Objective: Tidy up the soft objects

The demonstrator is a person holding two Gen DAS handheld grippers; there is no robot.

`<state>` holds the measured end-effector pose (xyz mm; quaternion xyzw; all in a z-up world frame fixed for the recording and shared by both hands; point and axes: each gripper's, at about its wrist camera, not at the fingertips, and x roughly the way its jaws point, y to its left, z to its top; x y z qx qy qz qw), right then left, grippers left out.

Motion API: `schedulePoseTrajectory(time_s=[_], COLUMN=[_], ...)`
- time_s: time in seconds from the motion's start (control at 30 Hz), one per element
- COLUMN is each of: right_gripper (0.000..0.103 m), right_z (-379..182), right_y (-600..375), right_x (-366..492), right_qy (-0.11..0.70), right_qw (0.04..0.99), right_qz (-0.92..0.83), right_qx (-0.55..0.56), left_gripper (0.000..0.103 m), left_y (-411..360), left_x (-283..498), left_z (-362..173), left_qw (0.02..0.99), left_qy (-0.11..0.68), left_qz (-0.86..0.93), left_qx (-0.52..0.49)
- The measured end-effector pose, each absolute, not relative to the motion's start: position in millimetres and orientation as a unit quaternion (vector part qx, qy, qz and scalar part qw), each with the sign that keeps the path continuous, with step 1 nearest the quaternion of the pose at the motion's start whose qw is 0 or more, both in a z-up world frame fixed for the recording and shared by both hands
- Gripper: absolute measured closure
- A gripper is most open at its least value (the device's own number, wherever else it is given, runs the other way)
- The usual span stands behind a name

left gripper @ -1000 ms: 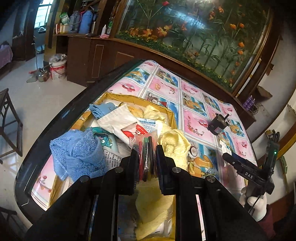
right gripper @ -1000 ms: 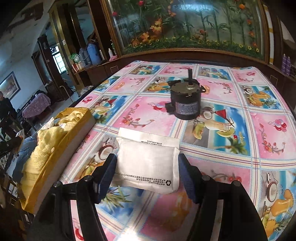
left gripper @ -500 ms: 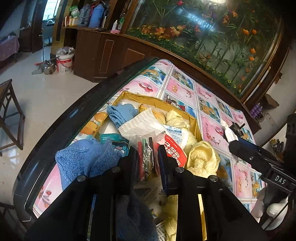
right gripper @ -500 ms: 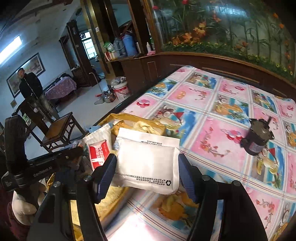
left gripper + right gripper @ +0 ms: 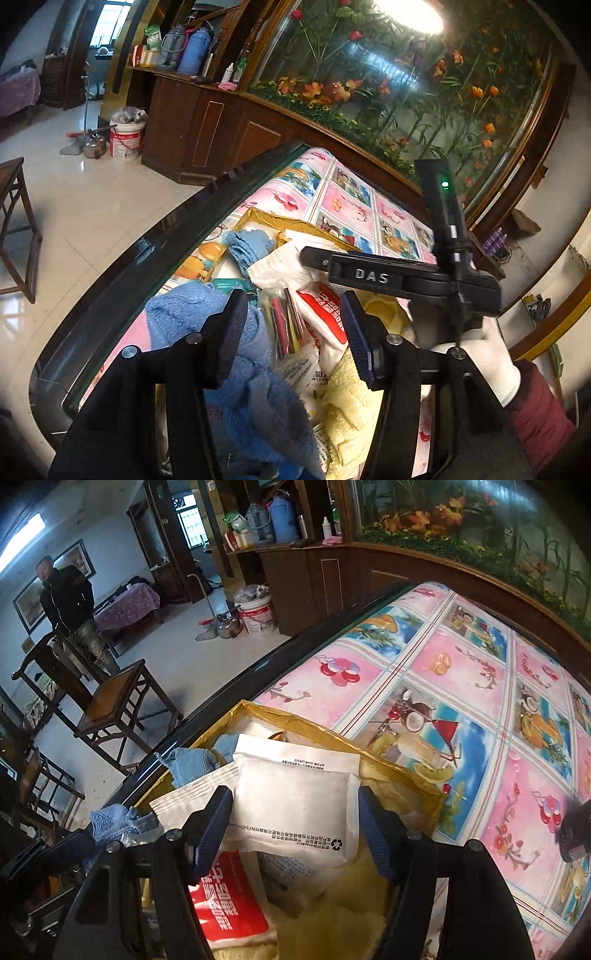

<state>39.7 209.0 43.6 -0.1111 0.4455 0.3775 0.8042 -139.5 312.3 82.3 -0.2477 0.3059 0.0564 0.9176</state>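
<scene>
Left gripper [image 5: 293, 332] spread wide above the yellow cardboard box [image 5: 402, 775]; nothing between its fingers. Below the gap: a clear packet of coloured sticks [image 5: 286, 325] lying on the pile, blue towel [image 5: 207, 317] to one side, yellow towel [image 5: 351, 406] to the other. Right gripper [image 5: 295, 829] pinching a white sealed pouch [image 5: 295, 812] by its side edges, held over the box interior, above a red-and-white packet [image 5: 229, 901] and a second white pouch [image 5: 188, 801]. Box sits at the table edge on the fruit-print tablecloth [image 5: 461, 672]. Right gripper body marked DAS [image 5: 373, 275] visible across the left wrist view, gloved hand [image 5: 476, 354] on it.
</scene>
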Motion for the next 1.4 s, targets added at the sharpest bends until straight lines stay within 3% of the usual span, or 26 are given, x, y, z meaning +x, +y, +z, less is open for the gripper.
schedulePoseTrajectory(time_s=[0.47, 0.63, 0.67, 0.73, 0.8, 1.0, 1.4], right_gripper=[0.024, 0.024, 0.024, 0.024, 0.024, 0.023, 0.023], right_z=[84, 100, 102, 107, 110, 99, 67], right_y=[186, 150, 141, 121, 99, 48, 22], right_x=[25, 6, 0, -15, -29, -63, -98], right_qy=[0.404, 0.38, 0.371, 0.356, 0.342, 0.318, 0.319], right_qw=[0.824, 0.834, 0.838, 0.845, 0.851, 0.871, 0.895], right_qz=[0.393, 0.399, 0.399, 0.399, 0.399, 0.374, 0.313], right_qx=[-0.066, -0.028, -0.023, -0.014, 0.0, 0.021, -0.016], left_gripper=[0.051, 0.05, 0.047, 0.011, 0.0, 0.0, 0.0], left_y=[294, 270, 261, 245, 231, 205, 178], left_x=[-155, -184, -191, -204, -218, -197, -189], left_z=[94, 123, 131, 140, 148, 136, 125], left_qw=[0.922, 0.944, 0.946, 0.948, 0.959, 0.948, 0.935], left_qy=[0.298, 0.237, 0.214, 0.173, 0.122, 0.19, 0.21], left_qz=[0.072, 0.176, 0.212, 0.253, 0.24, 0.246, 0.282], left_qx=[-0.236, -0.147, -0.118, -0.088, -0.087, -0.064, -0.051])
